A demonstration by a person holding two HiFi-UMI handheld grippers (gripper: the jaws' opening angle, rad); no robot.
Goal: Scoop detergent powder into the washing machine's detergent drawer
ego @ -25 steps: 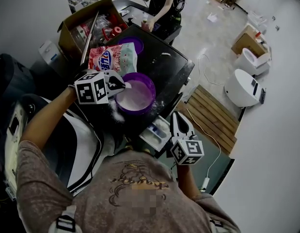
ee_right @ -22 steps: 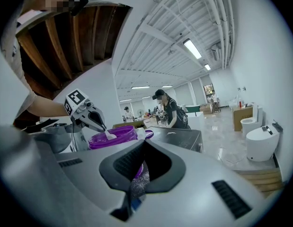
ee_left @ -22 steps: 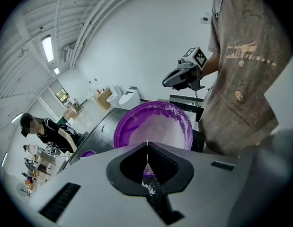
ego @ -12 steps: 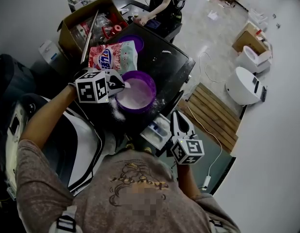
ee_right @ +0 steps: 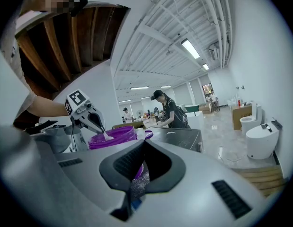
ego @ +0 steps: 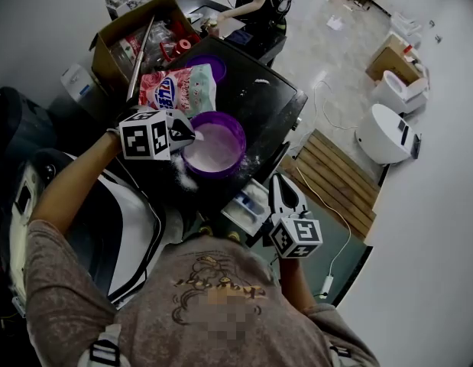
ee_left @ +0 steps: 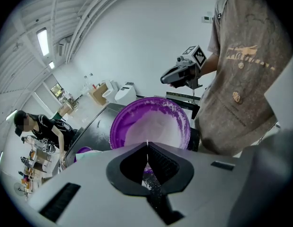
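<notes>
The fingers of the left gripper are clenched on the thin white handle of a scoop. The scoop's bowl end dips over the near rim of the purple tub. The fingers of the right gripper are pressed together with nothing between them. That gripper hangs just beside the open detergent drawer, at the front of the washing machine.

The scoop looks light, stiff and small, and the pinch on its handle end seems the right hold. It will probably twist easily between the fingers, so it should be kept level once loaded. The powder is loose and dry, and is likely to spill at any tilt or jolt. White grains already lie scattered on the black machine top beside the tub and toward the drawer.

The tub stands on the machine top and holds a good bed of white powder, with more clinging to its inner wall. Behind it lies a pink detergent bag, and beyond that an open cardboard box of packets. What is in the drawer's compartments cannot be made out.
</notes>
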